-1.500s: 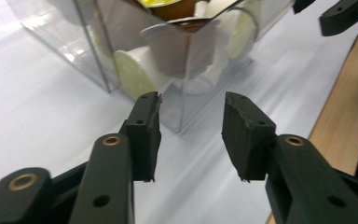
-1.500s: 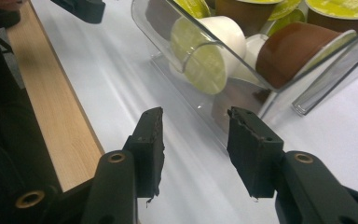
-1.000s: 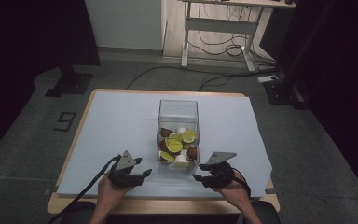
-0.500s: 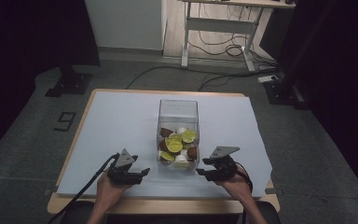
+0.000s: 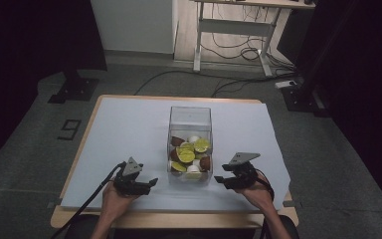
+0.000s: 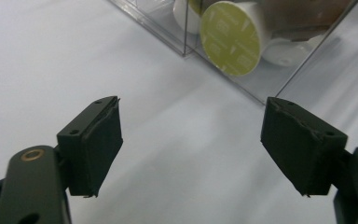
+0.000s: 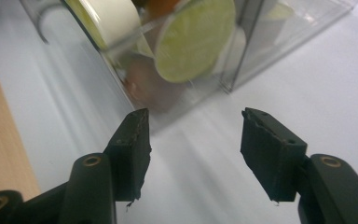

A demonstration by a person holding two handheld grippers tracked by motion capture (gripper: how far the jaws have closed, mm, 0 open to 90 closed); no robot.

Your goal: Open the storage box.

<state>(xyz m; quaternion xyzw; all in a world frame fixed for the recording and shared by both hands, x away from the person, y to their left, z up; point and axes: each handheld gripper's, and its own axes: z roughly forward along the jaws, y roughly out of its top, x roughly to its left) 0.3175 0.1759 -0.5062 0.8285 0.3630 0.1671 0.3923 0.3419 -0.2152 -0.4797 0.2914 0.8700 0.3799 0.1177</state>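
The left gripper [image 5: 151,182] rests low over the white table cover [image 5: 129,129], its jaws just opened wider, nothing between them. Just right of it stands the clear box [image 5: 190,144] of green, brown and white capsules [image 5: 185,155]. The right gripper [image 5: 220,179], near the box's other side, is also released, its empty jaws just widening.

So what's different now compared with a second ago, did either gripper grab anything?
No grab. The right gripper has slid outward along the near edge of the table, away from the clear plastic box of green, white and brown coffee capsules. The left gripper barely shifted. Both sets of jaws have just been opening, with nothing between them. The box, its capsules and the pale blue table cover stayed put.
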